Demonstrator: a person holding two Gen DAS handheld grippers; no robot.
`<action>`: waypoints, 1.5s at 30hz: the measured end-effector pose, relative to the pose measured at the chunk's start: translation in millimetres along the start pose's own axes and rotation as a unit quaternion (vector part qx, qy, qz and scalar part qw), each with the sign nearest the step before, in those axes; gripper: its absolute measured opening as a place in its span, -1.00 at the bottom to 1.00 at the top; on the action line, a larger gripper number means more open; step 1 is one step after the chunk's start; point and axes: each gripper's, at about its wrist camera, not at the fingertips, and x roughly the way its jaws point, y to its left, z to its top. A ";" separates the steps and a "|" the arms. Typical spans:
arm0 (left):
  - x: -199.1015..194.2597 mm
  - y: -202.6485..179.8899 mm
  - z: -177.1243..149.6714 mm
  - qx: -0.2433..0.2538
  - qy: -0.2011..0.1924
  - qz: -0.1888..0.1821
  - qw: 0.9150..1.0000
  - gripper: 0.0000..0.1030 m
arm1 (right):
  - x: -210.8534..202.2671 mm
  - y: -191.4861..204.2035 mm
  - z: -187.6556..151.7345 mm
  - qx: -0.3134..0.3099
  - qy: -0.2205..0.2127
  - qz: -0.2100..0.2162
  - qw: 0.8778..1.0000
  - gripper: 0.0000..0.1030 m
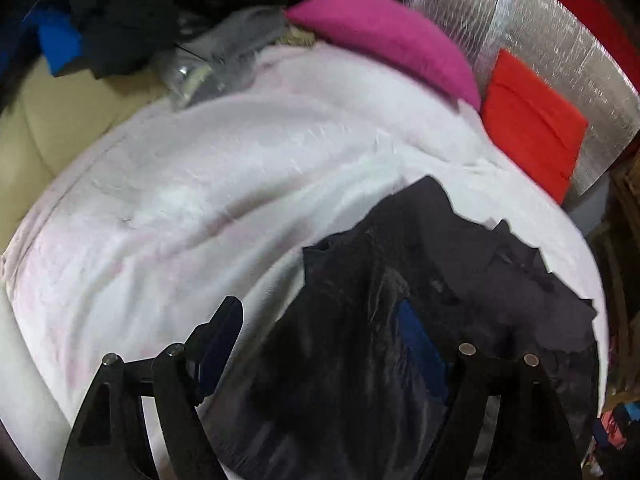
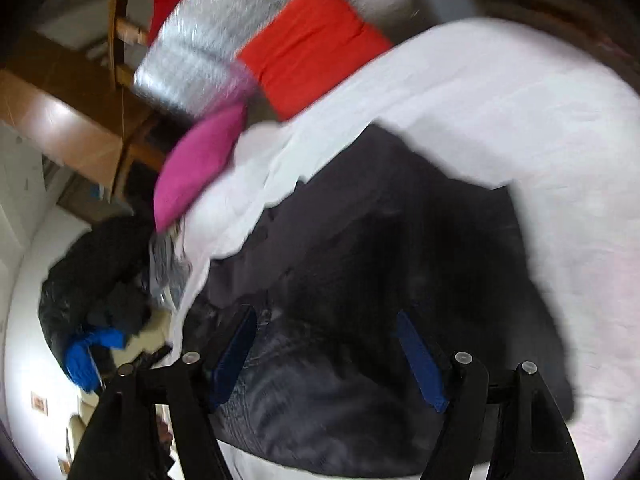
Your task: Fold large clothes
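Note:
A large black garment (image 1: 420, 292) lies crumpled on a white blanket (image 1: 192, 200). My left gripper (image 1: 320, 332) is open, its jaws wide apart; the garment bunches up between them and covers much of the right finger (image 1: 420, 344). In the right wrist view the same black garment (image 2: 380, 260) spreads over the white blanket (image 2: 520, 120). My right gripper (image 2: 328, 344) is open just above the garment, with both blue pads (image 2: 420, 364) showing and nothing clamped between them.
A pink pillow (image 1: 384, 36) and a red cushion (image 1: 528, 124) lie at the far edge against a silver foil panel (image 1: 540, 28). A pile of dark and blue clothes (image 1: 100, 32) lies at the far left. A wooden chair (image 2: 124, 28) stands behind.

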 end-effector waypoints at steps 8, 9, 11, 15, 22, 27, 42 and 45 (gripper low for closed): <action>25.1 -21.0 -8.0 0.045 0.015 -0.006 0.999 -0.27 | 65.1 58.7 -30.0 -0.162 0.054 -0.128 0.977 0.51; 23.6 -20.6 -8.2 0.048 0.011 -0.007 0.999 -0.38 | 66.1 61.5 -37.2 -0.181 0.053 -0.139 0.972 0.49; 20.2 -22.4 -9.8 0.058 0.001 -0.006 0.998 -0.53 | 73.7 69.8 -46.1 -0.218 0.052 -0.167 0.960 0.09; 17.7 -32.9 -1.6 0.071 -0.029 -0.014 0.997 -0.75 | 85.0 80.2 -53.8 -0.266 0.041 -0.206 0.941 -0.82; 33.0 -52.4 13.6 0.093 -0.044 0.010 0.995 -0.64 | 73.9 70.3 -32.1 -0.237 -0.016 -0.218 0.947 -0.87; 44.1 -45.5 14.8 0.083 -0.006 0.016 0.996 -0.34 | 74.3 48.6 -18.0 -0.171 0.034 -0.149 0.973 -0.79; 47.7 -33.7 18.3 0.064 0.005 0.014 0.998 0.16 | 72.1 14.2 120.9 -0.079 -0.027 -0.226 0.970 0.90; 47.2 -36.7 16.7 0.071 -0.002 0.021 0.997 0.16 | 89.6 6.3 126.4 -0.091 -0.007 -0.247 0.965 0.87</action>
